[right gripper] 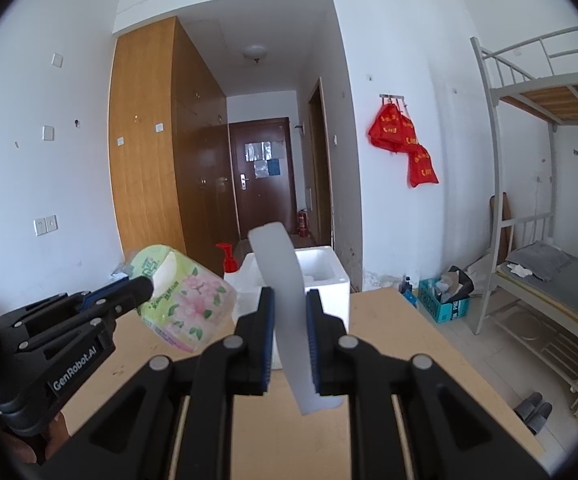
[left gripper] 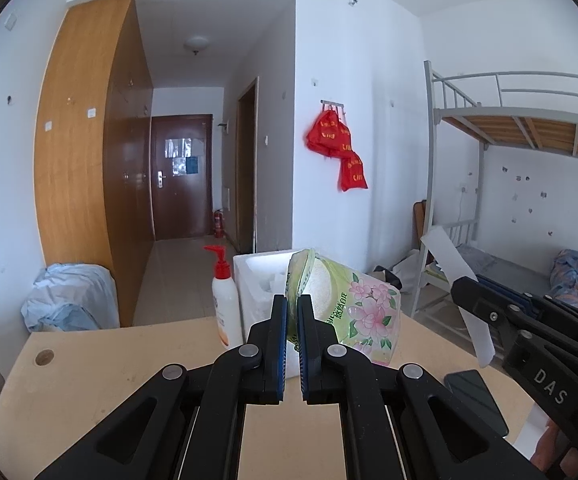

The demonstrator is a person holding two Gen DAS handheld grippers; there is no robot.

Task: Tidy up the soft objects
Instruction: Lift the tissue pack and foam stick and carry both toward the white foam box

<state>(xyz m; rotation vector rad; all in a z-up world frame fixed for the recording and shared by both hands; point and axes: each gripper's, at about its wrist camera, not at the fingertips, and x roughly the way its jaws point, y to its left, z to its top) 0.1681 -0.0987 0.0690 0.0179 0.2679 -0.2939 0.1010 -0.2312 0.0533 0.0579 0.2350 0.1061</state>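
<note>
1. The left gripper (left gripper: 292, 312) is clamped on the wrapper of a flowered tissue pack (left gripper: 353, 312), held in the air above the far edge of the table (left gripper: 101, 364).
2. The right gripper (right gripper: 290, 308) grips a white strip (right gripper: 285, 280) standing upright between its fingers.
3. A white foam box (right gripper: 329, 276) sits at the table's far edge, with a pump bottle (left gripper: 225, 304) just beside it.
4. A dark phone (left gripper: 475, 400) lies near the right edge.

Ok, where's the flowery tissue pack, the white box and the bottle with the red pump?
Flowery tissue pack (left gripper: 369, 308), left wrist view, on its pink flower print.
White box (right gripper: 329, 284), right wrist view, on its front wall.
Bottle with the red pump (left gripper: 225, 312), left wrist view, on its white body.
</note>
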